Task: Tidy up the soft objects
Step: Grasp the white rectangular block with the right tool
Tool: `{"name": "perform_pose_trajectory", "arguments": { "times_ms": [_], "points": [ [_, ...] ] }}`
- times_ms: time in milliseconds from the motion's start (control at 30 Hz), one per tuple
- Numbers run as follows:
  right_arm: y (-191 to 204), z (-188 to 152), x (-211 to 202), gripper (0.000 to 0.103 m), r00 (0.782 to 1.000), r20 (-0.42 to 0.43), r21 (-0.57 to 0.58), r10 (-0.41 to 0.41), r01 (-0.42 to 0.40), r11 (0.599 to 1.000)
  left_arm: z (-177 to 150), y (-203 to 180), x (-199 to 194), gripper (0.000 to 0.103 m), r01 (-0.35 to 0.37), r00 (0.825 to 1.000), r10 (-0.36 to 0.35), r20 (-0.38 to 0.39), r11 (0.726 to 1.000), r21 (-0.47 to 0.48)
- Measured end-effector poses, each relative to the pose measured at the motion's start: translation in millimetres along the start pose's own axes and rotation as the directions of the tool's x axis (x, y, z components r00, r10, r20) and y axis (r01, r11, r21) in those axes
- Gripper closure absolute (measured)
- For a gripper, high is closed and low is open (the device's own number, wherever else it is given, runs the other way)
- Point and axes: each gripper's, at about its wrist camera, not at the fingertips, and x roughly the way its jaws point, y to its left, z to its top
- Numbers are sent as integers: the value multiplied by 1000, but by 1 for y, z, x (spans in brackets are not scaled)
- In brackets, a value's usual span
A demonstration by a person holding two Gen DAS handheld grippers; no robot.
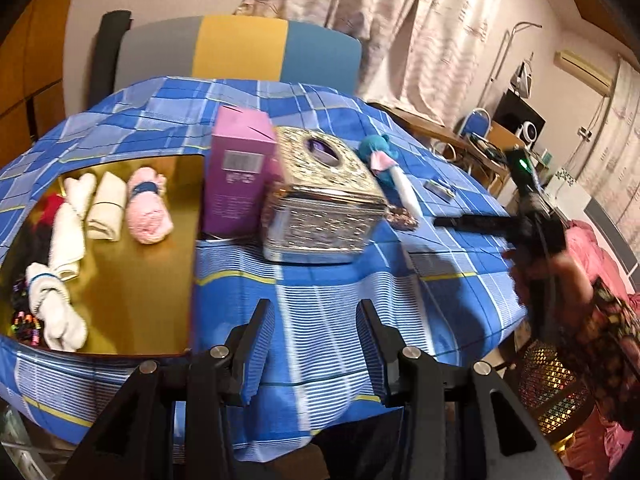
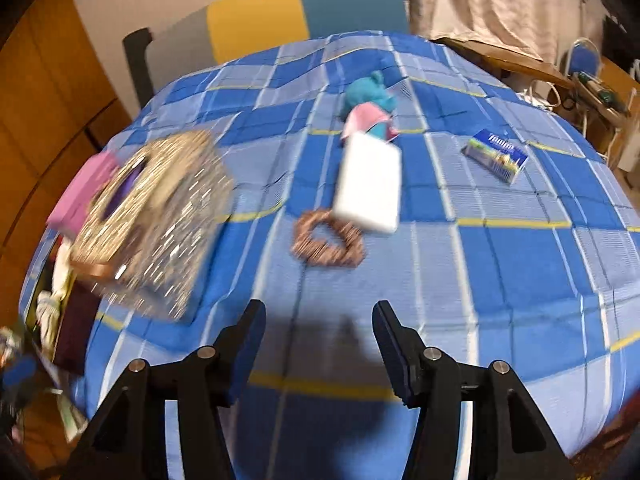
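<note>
Sorting partly done: gold tray (image 1: 132,280) at left of the left wrist view already holds rolled white socks (image 1: 60,312), a cream roll (image 1: 106,210) and a pink roll (image 1: 148,212). Still loose on the blue checked bench cloth (image 2: 500,260), centre of the right wrist view: brown scrunchie (image 2: 328,240), white pad (image 2: 370,182), teal plush toy (image 2: 370,104) at upper centre. Hard items, presumably staying: silver tissue box (image 1: 320,196), purple carton (image 1: 240,168), small blue box (image 2: 498,156). Left gripper (image 1: 316,344) spread, empty. Right gripper (image 2: 320,348) spread, empty, aimed toward the scrunchie.
</note>
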Motion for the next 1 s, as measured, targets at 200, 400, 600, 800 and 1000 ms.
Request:
{"name": "perform_pose_trajectory", "arguments": {
  "times_ms": [200, 400, 600, 800, 1000],
  "points": [
    [-21, 52, 37, 27, 1000, 11, 73, -8, 7, 997, 7, -19, 8, 60, 9, 1000, -9, -14, 1000, 29],
    [-37, 82, 86, 27, 999, -35, 128, -32, 36, 991, 10, -31, 15, 60, 8, 999, -6, -33, 998, 60],
    [-45, 88, 109, 29, 999, -52, 161, -6, 14, 987, 11, -35, 23, 60, 9, 998, -6, -58, 998, 61],
    [-40, 81, 111, 46, 997, -74, 105, 20, -13, 994, 15, -46, 34, 60, 25, 997, -19, -74, 997, 76],
    [-46, 69, 79, 47, 998, -50, 66, 27, -23, 998, 23, -72, 43, 60, 70, 995, -60, -75, 990, 126]
  ]
}}
